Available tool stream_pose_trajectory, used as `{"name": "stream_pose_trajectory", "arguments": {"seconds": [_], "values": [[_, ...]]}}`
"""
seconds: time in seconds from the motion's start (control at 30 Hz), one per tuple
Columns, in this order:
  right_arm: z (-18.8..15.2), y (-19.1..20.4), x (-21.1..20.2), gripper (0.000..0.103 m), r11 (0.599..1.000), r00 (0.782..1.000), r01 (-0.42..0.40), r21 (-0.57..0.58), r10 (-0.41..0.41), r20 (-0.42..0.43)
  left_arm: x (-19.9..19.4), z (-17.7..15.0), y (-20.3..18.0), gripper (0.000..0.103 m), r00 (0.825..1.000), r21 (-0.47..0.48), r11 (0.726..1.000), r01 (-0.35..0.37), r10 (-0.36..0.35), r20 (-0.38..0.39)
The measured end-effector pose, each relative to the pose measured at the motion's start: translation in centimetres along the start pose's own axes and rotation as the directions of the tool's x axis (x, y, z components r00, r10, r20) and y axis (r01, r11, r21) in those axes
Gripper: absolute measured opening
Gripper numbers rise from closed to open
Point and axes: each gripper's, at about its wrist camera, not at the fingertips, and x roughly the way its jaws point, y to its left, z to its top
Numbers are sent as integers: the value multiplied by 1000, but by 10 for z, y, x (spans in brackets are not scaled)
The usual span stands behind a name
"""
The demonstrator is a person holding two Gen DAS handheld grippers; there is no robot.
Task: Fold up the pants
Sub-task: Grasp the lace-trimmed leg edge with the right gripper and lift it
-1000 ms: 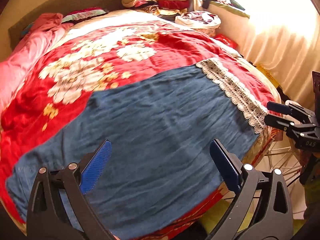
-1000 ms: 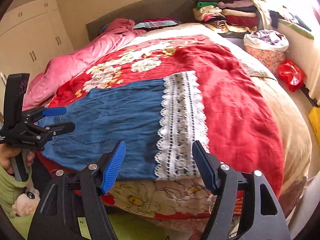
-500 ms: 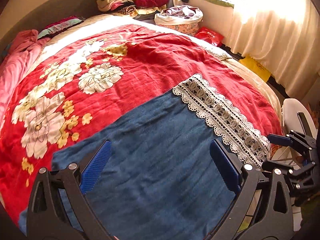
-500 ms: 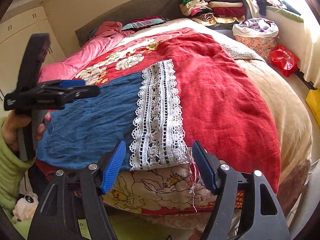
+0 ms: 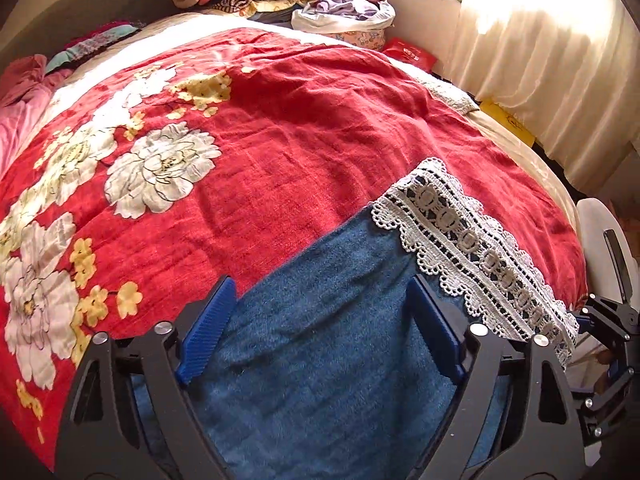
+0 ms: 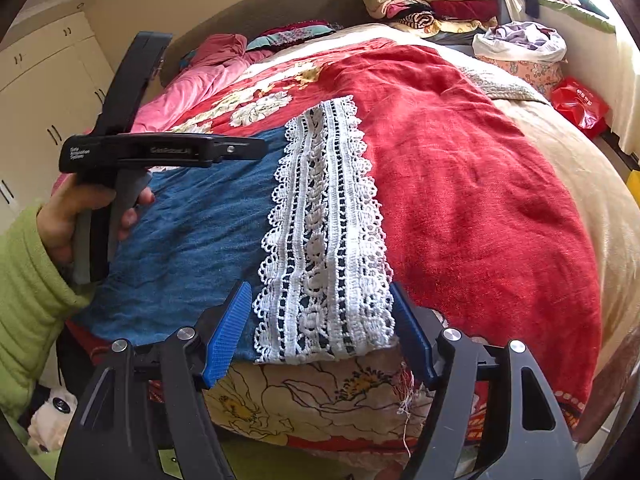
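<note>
Nearest the lens, the left gripper has come in low over the blue pants, its jaws spread wide with denim between them, gripping nothing. A second ago it hung back with most of the garment in view. The right gripper has likewise advanced to the lace hem at the bed's foot edge, jaws apart and straddling the lace, not yet pinching. This suggests both are lining up a first grasp. The pants lie flat on the red floral blanket, no fold made. Beyond stands the stack of folded clothes.
</note>
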Motion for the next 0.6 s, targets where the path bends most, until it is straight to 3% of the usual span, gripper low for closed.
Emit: {"name": "stream_pose_trajectory", "arguments": {"seconds": [0.1,0.13,0.3,0.37,0.47,0.53,0.6], "values": [[3,10,2,41,996,1000,25,-82,-25,-2,12,2,4,61,998,8,999,50,-50,-27],[4,13,1,40,995,1000,5,-97,-6,-2,13,3,5,59,998,16,998,65,-65,-27],[9,16,8,43,997,1000,-15,-80,16,8,14,8,8,58,987,19,987,160,-160,-16],[11,14,16,49,998,999,-39,-46,39,-2,17,7,6,59,987,35,986,162,-162,-12],[14,18,22,48,998,999,-45,-42,45,8,19,4,4,59,989,48,987,151,-151,-9],[17,21,24,37,998,999,-46,-44,47,9,18,4,2,48,993,50,992,120,-119,-11],[20,24,23,29,997,998,-63,-49,63,14,14,5,3,21,993,29,992,121,-121,-2]]}}
